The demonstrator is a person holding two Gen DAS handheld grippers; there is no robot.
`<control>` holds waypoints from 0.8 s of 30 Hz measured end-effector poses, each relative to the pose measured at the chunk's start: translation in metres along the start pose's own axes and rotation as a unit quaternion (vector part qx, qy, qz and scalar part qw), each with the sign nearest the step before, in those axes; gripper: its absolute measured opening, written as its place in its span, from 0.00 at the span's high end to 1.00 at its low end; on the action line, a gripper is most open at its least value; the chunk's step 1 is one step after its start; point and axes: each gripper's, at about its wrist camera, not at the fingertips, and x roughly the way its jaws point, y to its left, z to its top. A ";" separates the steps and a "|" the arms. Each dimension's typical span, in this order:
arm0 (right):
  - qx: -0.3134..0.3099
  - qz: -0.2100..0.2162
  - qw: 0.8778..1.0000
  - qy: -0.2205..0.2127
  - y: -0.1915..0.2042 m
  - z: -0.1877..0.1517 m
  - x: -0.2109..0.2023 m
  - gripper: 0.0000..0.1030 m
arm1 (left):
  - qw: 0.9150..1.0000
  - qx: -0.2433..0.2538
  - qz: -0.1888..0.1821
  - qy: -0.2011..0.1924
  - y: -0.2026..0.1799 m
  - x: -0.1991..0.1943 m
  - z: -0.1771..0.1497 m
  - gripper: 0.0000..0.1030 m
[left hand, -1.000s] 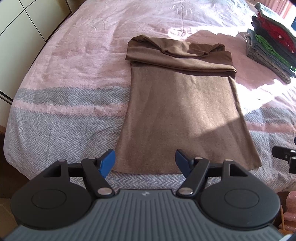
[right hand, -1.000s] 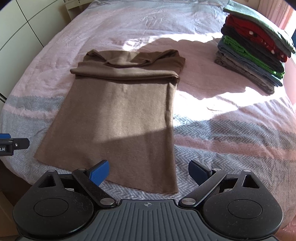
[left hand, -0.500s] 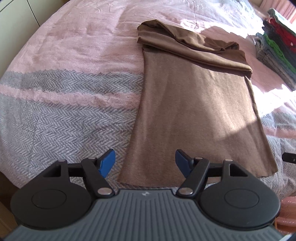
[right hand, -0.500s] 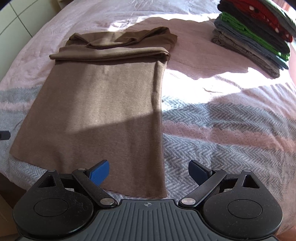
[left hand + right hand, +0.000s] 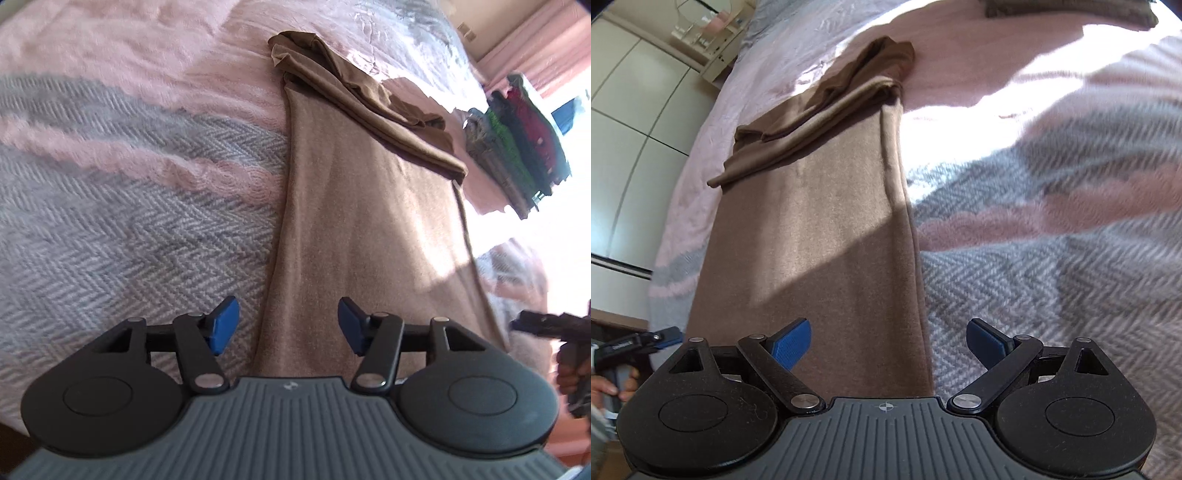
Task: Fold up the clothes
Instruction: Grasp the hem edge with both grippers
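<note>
Left claw (image 5: 288, 326): blue pads spread wide, nothing between them. It hangs low over the near left corner of the brown garment (image 5: 369, 236); the left pad sits over the grey herringbone bedspread (image 5: 129, 221), the right pad over brown cloth. Whether either pad touches fabric cannot be told.

Right claw (image 5: 888, 345): pads likewise spread, empty. It straddles the garment's near right edge, left pad over brown cloth, right pad over the grey weave of the bedspread.

Each claw shows in the other's view: the right one at the right edge of the left wrist view, gripped by a hand (image 5: 570, 373); the left one at the lower left of the right wrist view, also with a hand (image 5: 613, 386) on its handle.

Garment: lies flat on the bed, long axis running from near to far. Far end is folded over itself into a thicker band with loose folds on top. A sunlit strip crosses the middle; the near part is in shade. The near hem is hidden behind the claw bodies.

Bedspread: pink, with grey herringbone bands and scalloped pink stripes.

Stack of folded clothes (image 5: 517, 147): far right on the bed, well apart from the garment; red, green and dark layers visible, blurred.

Far left in the right wrist view: pale wardrobe panels (image 5: 631, 129).
</note>
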 end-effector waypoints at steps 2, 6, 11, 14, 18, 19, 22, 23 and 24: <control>0.017 0.028 0.999 0.008 -0.015 0.001 0.007 0.11 | 0.999 -0.034 -0.033 0.004 0.017 0.006 0.000 0.55; 0.072 0.084 0.994 0.024 -0.042 -0.003 0.021 0.31 | 0.993 -0.082 -0.087 0.016 0.042 0.014 -0.003 0.57; 0.122 0.130 0.984 0.031 -0.064 -0.012 0.029 0.31 | 0.985 -0.120 -0.122 0.035 0.062 0.023 -0.010 0.61; 0.136 0.153 0.978 0.033 -0.068 -0.009 0.036 0.31 | 0.983 -0.124 -0.130 0.043 0.062 0.031 -0.010 0.63; 0.127 0.167 0.976 0.054 -0.060 -0.007 0.050 0.60 | 0.982 -0.120 -0.138 0.054 0.058 0.042 -0.007 0.95; 0.125 0.164 0.977 0.063 -0.058 -0.008 0.053 0.80 | 0.981 -0.120 -0.140 0.055 0.057 0.042 -0.006 0.96; 0.118 0.167 0.977 0.055 -0.056 -0.011 0.043 0.97 | 0.981 -0.119 -0.147 0.052 0.058 0.034 -0.008 0.98; 0.116 0.170 0.977 0.048 -0.055 -0.013 0.037 0.97 | 0.981 -0.113 -0.150 0.046 0.055 0.027 -0.009 0.98; 0.113 0.173 0.977 0.041 -0.055 -0.014 0.031 0.98 | 0.982 -0.107 -0.153 0.040 0.052 0.021 -0.010 0.99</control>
